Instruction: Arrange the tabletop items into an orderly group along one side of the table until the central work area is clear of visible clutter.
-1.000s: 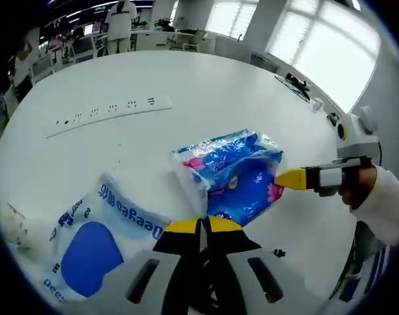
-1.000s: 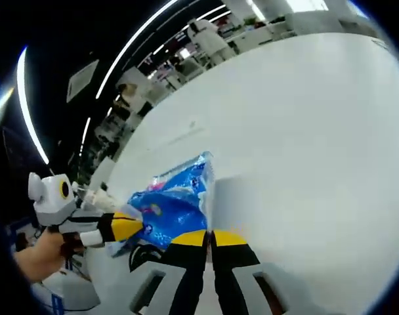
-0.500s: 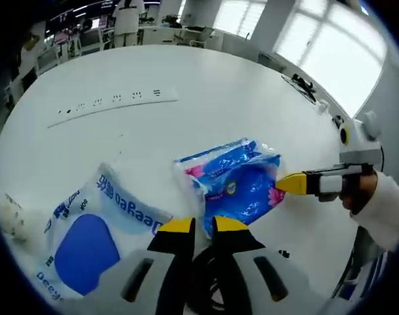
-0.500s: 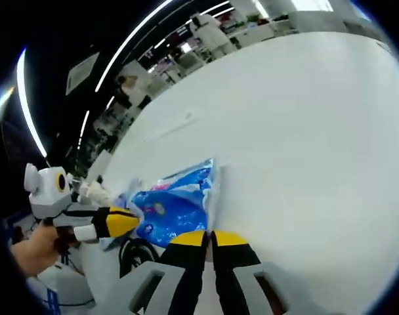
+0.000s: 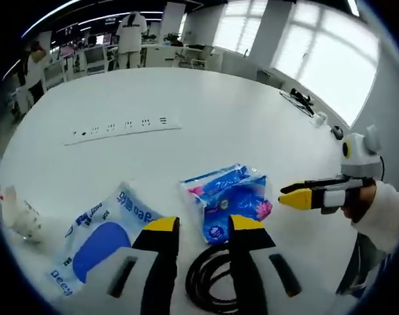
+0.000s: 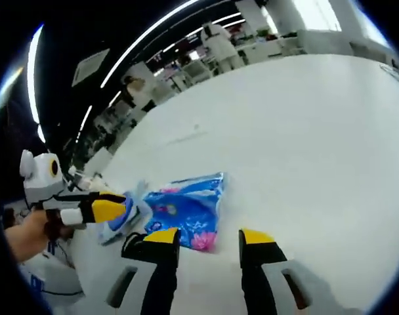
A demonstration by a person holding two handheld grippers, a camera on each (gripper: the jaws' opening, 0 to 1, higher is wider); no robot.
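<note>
A blue tissue pack [image 5: 229,200] with pink flowers lies flat on the white table [image 5: 212,111], just beyond my left gripper [image 5: 205,226], whose yellow-tipped jaws stand open and hold nothing. A white and blue tissue pack [image 5: 101,239] lies to its left. A black cable coil [image 5: 209,289] sits under the left jaws. My right gripper [image 5: 304,197] comes in from the right, held by a hand in a white sleeve. In the right gripper view my right gripper [image 6: 209,237] is open just short of the blue tissue pack [image 6: 186,207]; the left gripper [image 6: 98,210] is at the left.
A long white power strip [image 5: 127,125] lies across the table's middle. A crumpled white thing [image 5: 19,213] sits at the left edge. Small dark items [image 5: 301,98] rest near the far right edge. People and desks stand beyond the table.
Both grippers were shut on the blue tissue pack's wrapper; both have opened and let it go. The pack now lies flat, and both cameras have pulled back a little.
</note>
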